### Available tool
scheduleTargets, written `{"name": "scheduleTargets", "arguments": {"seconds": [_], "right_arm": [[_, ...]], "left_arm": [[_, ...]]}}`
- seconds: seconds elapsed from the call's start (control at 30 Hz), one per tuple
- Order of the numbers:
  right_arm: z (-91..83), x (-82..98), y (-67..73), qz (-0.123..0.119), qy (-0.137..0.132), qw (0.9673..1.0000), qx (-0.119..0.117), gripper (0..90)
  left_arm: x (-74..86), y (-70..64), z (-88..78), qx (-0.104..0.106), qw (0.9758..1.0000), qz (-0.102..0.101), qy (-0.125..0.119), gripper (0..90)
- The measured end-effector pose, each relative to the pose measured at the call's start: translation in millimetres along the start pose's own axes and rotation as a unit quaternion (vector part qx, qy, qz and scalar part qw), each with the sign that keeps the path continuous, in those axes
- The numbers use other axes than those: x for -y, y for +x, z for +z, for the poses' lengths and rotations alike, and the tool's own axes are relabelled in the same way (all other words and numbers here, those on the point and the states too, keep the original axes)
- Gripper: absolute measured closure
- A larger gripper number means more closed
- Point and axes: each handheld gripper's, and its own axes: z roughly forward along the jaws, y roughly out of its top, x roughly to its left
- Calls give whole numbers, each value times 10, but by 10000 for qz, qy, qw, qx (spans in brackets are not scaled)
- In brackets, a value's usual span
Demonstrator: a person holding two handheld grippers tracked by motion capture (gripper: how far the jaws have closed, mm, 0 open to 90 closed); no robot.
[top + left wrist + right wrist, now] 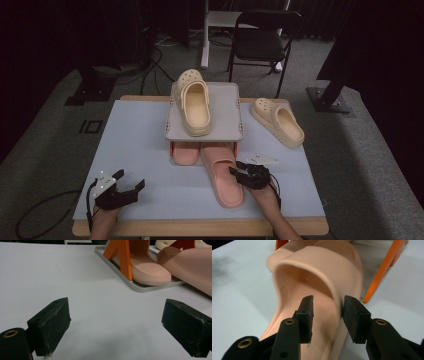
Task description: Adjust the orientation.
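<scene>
On the pale blue table top stands a two-level shoe rack with orange uprights and grey trays. Its upper tray carries one cream clog, toe toward the far side. The lower tray holds a pink slide sandal lying flat beside an orange upright. A second pink slide sandal lies mostly out on the table in front of the rack, its far end reaching toward the lower tray; whether that end rests on the tray I cannot tell. A second cream clog sits on the table to the right of the rack, well apart from it. The right gripper is at the right edge of the near pink sandal, its jaws parted on either side of the strap's edge; the right pad seems to touch the strap's outer edge, the left stands clear. The left gripper hovers over bare table at the near left corner, jaws spread wide and holding nothing.
</scene>
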Motion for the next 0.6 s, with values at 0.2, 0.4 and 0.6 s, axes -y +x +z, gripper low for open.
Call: {"name": "scheduleTargets", "arguments": {"seconds": [0.2, 0.4, 0.6], "right_arm": [[-23, -3, 77, -66, -17, 10000, 42, 596], [76, -30, 69, 10, -77, 9995, 311, 622], [103, -76, 98, 66, -206, 9979, 606, 716]], "left_arm": [[1, 0, 8, 7, 10000, 5, 6, 82], [-2, -9, 11, 12, 10000, 3, 13, 82], [-1, -1, 10, 15, 10000, -1, -1, 82]]}}
